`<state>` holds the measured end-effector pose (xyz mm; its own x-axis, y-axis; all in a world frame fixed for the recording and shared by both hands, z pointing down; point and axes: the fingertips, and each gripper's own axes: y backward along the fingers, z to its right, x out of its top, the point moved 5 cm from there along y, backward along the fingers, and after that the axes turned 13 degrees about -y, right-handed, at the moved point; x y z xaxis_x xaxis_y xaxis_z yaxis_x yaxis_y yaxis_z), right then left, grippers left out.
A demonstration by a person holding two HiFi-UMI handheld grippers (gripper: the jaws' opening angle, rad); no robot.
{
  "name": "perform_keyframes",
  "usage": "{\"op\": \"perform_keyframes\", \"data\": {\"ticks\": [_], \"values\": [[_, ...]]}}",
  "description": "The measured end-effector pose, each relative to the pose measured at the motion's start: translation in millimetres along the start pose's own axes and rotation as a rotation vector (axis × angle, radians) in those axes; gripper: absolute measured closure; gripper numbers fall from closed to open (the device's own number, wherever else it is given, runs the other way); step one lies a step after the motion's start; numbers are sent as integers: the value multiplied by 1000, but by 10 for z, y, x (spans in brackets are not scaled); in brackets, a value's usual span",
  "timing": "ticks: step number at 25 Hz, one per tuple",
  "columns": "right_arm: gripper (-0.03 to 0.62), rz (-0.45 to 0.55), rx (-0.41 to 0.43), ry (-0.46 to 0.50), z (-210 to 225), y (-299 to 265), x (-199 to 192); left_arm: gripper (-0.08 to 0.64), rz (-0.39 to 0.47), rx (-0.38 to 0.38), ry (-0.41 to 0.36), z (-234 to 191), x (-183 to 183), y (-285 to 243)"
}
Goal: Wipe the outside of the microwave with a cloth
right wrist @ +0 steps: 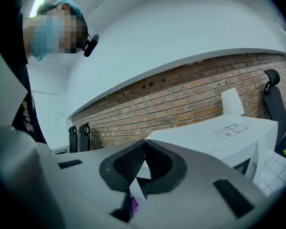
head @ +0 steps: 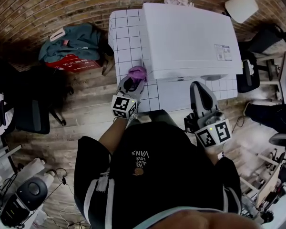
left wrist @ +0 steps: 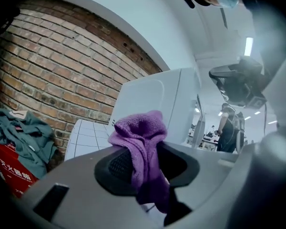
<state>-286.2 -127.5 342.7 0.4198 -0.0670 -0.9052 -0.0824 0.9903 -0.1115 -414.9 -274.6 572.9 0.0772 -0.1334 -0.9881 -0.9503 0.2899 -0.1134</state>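
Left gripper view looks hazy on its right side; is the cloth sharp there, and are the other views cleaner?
Left gripper view: purple cloth sharp, right edge a pale out-of-focus smear, brick wall bowed by the lens. Head view: microwave top bright, nearly washed out, corners dark. Right gripper view: crisp at centre, evenly lit.

the head view looks steeply down from above the person's shoulders onto the boxy white microwave [head: 190, 42] and the white gridded table [head: 124, 32]. the left gripper [head: 135, 80] view sits low and close at the microwave's left side, facing the red brick wall [left wrist: 47, 70]. the right gripper [head: 200, 87] view looks from the table's near edge across the microwave's top toward the same wall. all three views share the microwave and the wall.
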Motion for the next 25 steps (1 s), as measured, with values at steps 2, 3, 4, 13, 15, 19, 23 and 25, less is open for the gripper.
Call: {"op": "perform_keyframes", "data": {"ticks": [2, 3, 4, 13, 15, 19, 23, 25], "values": [[594, 2, -6, 0, 64, -33, 41, 426, 3, 13, 3, -108, 20, -98], [595, 1, -8, 1, 98, -53, 60, 426, 4, 19, 2, -171, 32, -160], [595, 1, -10, 1, 132, -74, 79, 426, 6, 25, 0, -242, 47, -231], [595, -1, -27, 7, 413, -246, 276, 426, 26, 79, -15, -1099, 287, -1068], [595, 0, -35, 6, 475, -272, 321, 426, 9, 87, -26, -1278, 336, -1236], [595, -2, -55, 3, 589, -309, 371, 426, -16, 108, -29, -1576, 397, -1542], [595, 1, -77, 3, 685, -298, 411, 426, -43, 131, -24, -1771, 397, -1757], [595, 8, -92, 4, 723, -269, 435, 426, -49, 136, -22, -1820, 407, -1826]]}}
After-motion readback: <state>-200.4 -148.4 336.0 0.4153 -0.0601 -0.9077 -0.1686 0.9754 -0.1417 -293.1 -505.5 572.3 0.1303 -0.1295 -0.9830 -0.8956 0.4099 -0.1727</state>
